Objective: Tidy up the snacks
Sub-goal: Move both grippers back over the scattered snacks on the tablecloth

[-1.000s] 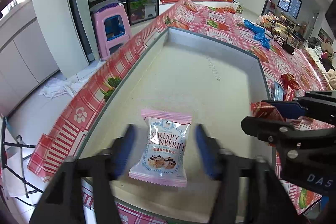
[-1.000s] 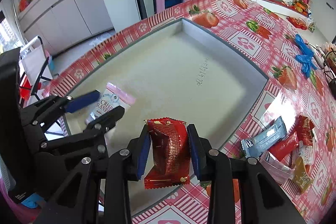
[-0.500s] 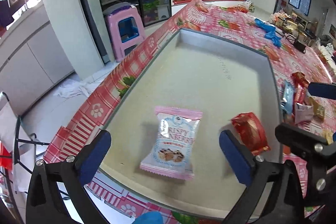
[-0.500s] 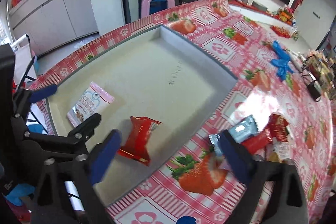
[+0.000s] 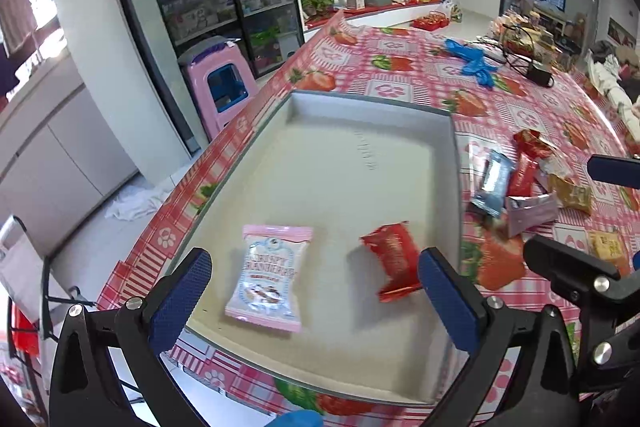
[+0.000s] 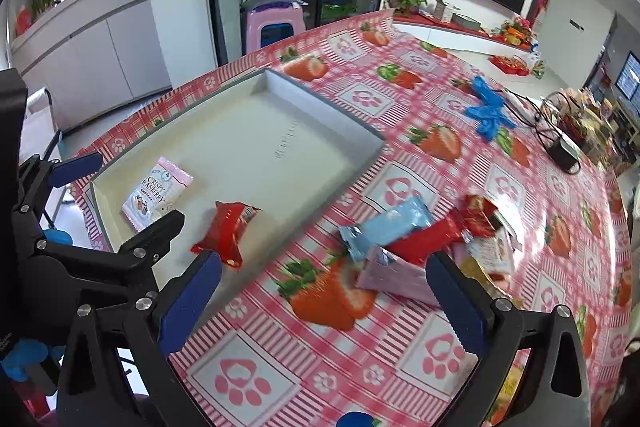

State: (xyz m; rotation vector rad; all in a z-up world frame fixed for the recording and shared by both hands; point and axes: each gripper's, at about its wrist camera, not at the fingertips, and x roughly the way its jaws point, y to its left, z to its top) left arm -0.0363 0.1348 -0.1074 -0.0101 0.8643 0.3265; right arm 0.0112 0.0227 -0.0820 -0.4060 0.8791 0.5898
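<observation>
With both packets lying in the tray [image 5: 454,163], the left hand-held gripper [image 5: 316,301] and right hand-held gripper [image 6: 324,301], jaws wide and empty, should each take one packet cleanly from the snack pile [image 6: 424,243] on the desk [image 6: 440,147].

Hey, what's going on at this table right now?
A person is sorting snacks with a two-finger tool in each hand. Both the left tool and the right tool are open and empty. A pink-and-white cranberry crisp packet and a red foil snack packet lie apart inside the shallow grey-rimmed tray. A loose pile of wrapped snacks waits on the strawberry-print tablecloth beside the tray.
</observation>
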